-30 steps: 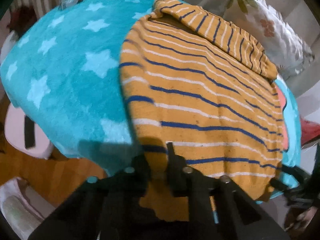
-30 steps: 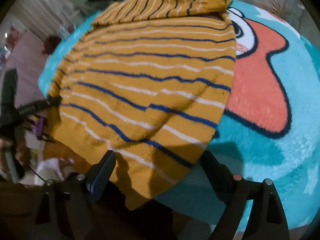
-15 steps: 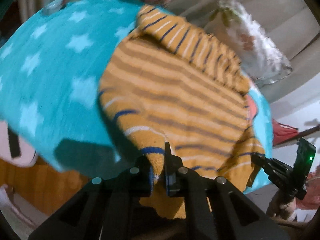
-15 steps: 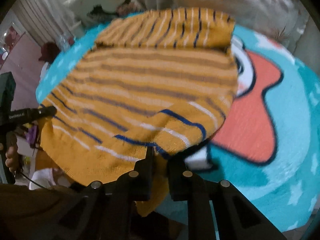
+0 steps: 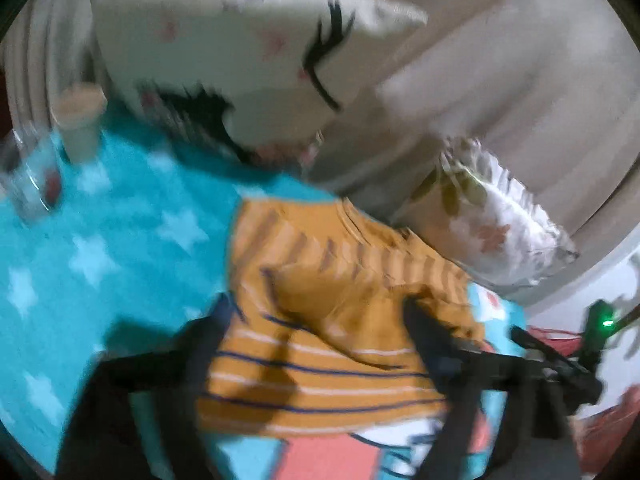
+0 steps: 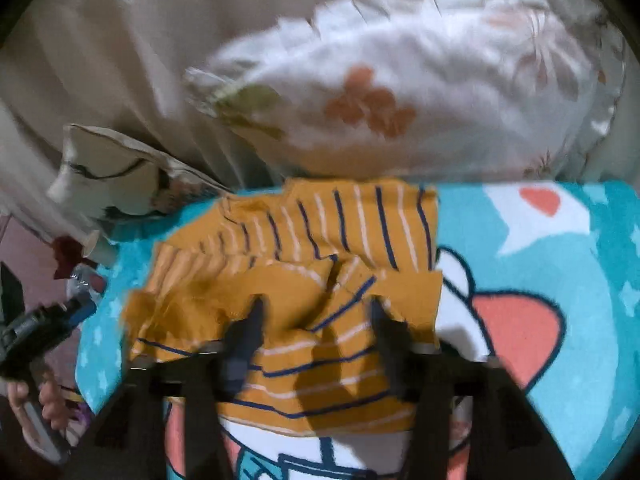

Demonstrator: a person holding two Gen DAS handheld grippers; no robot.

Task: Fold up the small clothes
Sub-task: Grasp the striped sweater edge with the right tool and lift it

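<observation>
Nearest in both views stand the fingers: the left gripper (image 5: 316,344) and the right gripper (image 6: 316,320) each have jaws spreading apart, with the striped jumper (image 6: 320,280) lying between and beyond them but no pad pressing on it, so both are released. The jumper sits low centre in each frame on the teal blanket (image 5: 100,240), its near hem laid over toward the far part in a rumpled fold. In my judgement the step in hand is letting go after the bottom-to-top fold; the next move calls for smoothing the bunched upper layer and squaring its edges before any further fold. Beyond lies a floral pillow (image 6: 380,92). Only the left view shows the eyelash cushion (image 5: 248,52) fully and a cup (image 5: 78,120) at upper left; only the right view shows the person's hand (image 6: 40,404) at lower left.
</observation>
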